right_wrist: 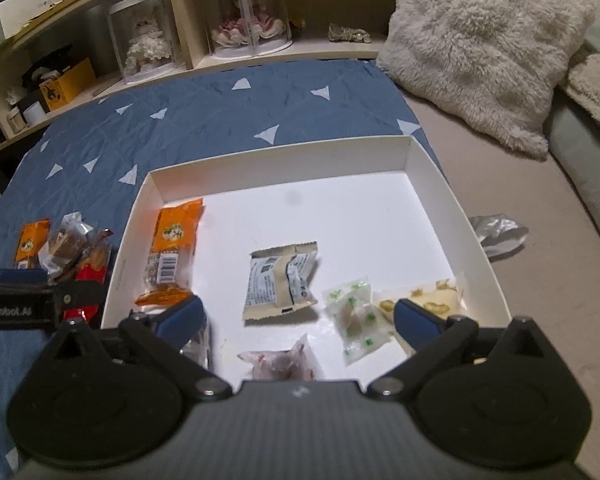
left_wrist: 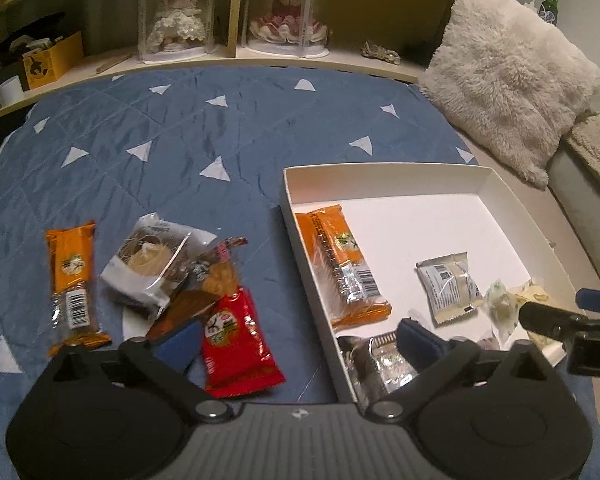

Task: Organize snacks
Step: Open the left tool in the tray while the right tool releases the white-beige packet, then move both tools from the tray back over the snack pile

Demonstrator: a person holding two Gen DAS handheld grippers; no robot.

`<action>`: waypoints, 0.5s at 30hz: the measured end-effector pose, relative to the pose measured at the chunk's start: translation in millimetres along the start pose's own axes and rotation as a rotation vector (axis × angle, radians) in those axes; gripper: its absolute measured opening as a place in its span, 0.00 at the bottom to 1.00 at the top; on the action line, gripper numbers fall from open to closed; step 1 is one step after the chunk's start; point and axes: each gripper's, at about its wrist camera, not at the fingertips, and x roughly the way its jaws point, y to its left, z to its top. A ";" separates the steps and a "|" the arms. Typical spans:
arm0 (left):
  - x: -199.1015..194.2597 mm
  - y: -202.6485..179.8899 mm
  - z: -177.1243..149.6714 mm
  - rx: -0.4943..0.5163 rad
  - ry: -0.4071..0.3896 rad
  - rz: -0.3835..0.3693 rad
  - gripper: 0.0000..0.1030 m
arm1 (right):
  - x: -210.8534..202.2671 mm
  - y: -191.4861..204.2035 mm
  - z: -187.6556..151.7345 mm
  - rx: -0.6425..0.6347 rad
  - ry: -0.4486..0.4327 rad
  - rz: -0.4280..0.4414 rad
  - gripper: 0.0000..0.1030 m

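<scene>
A white box (left_wrist: 384, 168) (right_wrist: 280, 148) lies on the blue quilt. Inside are an orange bar (left_wrist: 340, 264) (right_wrist: 174, 248), a grey-white packet (left_wrist: 448, 288) (right_wrist: 280, 280), a green-dotted candy (right_wrist: 356, 316), a yellow-printed packet (right_wrist: 432, 300) and a pinkish packet (right_wrist: 280, 362). Left of the box lie an orange bar (left_wrist: 72, 280), a clear pastry packet (left_wrist: 148, 268), a brown packet (left_wrist: 208, 280) and a red packet (left_wrist: 236, 340). My left gripper (left_wrist: 296, 344) is open and empty over the box's left wall. My right gripper (right_wrist: 300, 320) is open and empty over the box's near part.
A fluffy white pillow (left_wrist: 508, 76) (right_wrist: 484, 40) sits at the back right. A shelf with doll cases (left_wrist: 176, 16) (right_wrist: 244, 12) runs along the back. A crumpled silver wrapper (right_wrist: 498, 232) lies right of the box. A green bottle (left_wrist: 550, 4) stands far right.
</scene>
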 end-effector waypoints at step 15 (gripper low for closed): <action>-56.5 22.4 -8.6 -0.037 -0.063 -0.001 1.00 | -45.4 10.4 -8.5 0.011 -0.076 -0.007 0.99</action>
